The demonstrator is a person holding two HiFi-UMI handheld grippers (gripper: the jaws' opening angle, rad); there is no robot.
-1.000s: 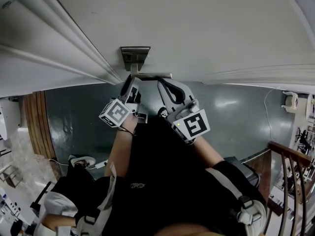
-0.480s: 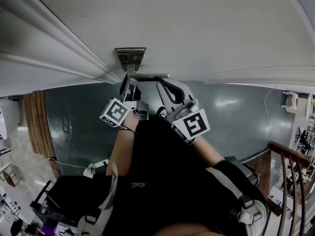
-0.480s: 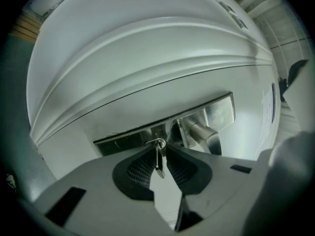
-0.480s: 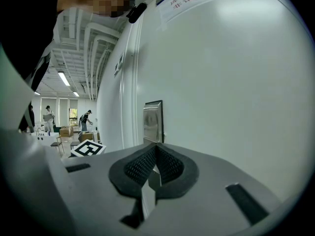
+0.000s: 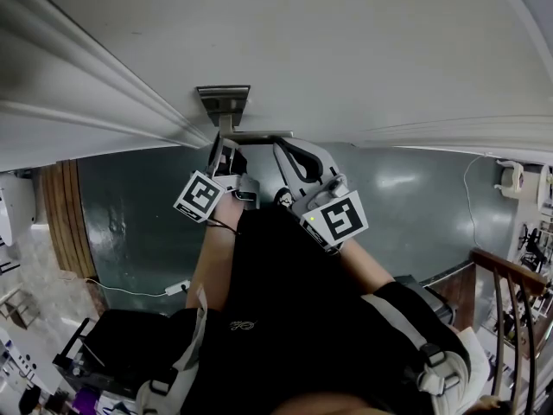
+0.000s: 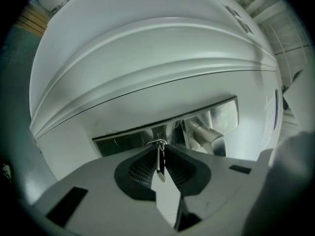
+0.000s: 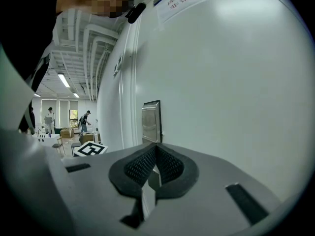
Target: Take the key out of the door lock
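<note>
so the left gripper (image 6: pixel 160 150) has just been closing its fingers and they're now pinched on the key (image 6: pixel 159 162), which hangs edge-on between the pads, top end at the metal lock plate (image 6: pixel 123 140) just beside the lever handle (image 6: pixel 205 134). right gripper (image 7: pixel 156 150) sits alongside, fingers clenched on nothing, facing the white door (image 7: pixel 231 82)

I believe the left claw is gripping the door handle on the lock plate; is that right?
Not quite: the left claw has just been closing on the key, not the handle, on the lock plate, as the left gripper view shows.
</note>
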